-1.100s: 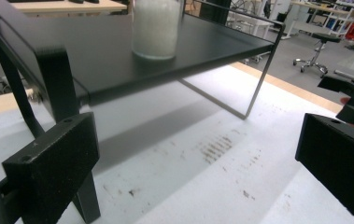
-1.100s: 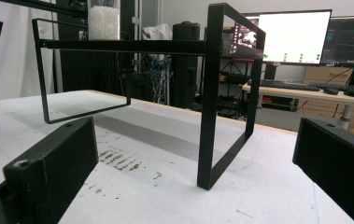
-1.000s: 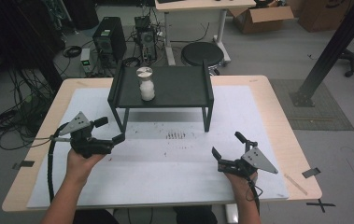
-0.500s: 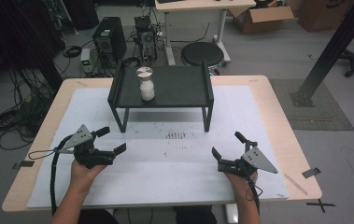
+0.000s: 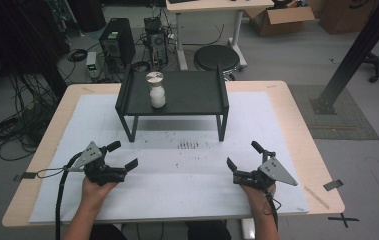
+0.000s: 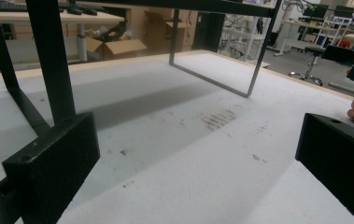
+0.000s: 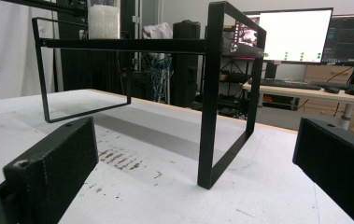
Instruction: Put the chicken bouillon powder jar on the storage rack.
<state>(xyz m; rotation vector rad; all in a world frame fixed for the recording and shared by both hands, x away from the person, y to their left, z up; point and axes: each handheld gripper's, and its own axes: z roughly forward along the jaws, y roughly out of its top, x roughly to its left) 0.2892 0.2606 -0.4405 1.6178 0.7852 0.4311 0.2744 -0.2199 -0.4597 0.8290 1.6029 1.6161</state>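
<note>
Left gripper (image 5: 125, 156) jaws are standing spread, nothing between them; right gripper (image 5: 242, 157) jaws are likewise spread and empty. Both are resting low over the white foam mat (image 5: 187, 175), well apart from each other.

Over the last second the left gripper has been sliding back toward the person and turning inward; the right has been holding its place. Judgement: no reach is under way yet, both hands are sitting at a start pose.

Small clear jar of white granules with a silver lid (image 5: 155, 90) is standing upright on the left part of the black metal shelf (image 5: 202, 95), well apart from both grippers.

In the right gripper view the jar (image 7: 103, 18) is being cut off at the top edge, lid unseen. In the left gripper view the shelf legs (image 6: 48, 56) are showing, its top surface hidden. Dark smudges on the mat (image 5: 188, 145) are too small to identify.
</note>
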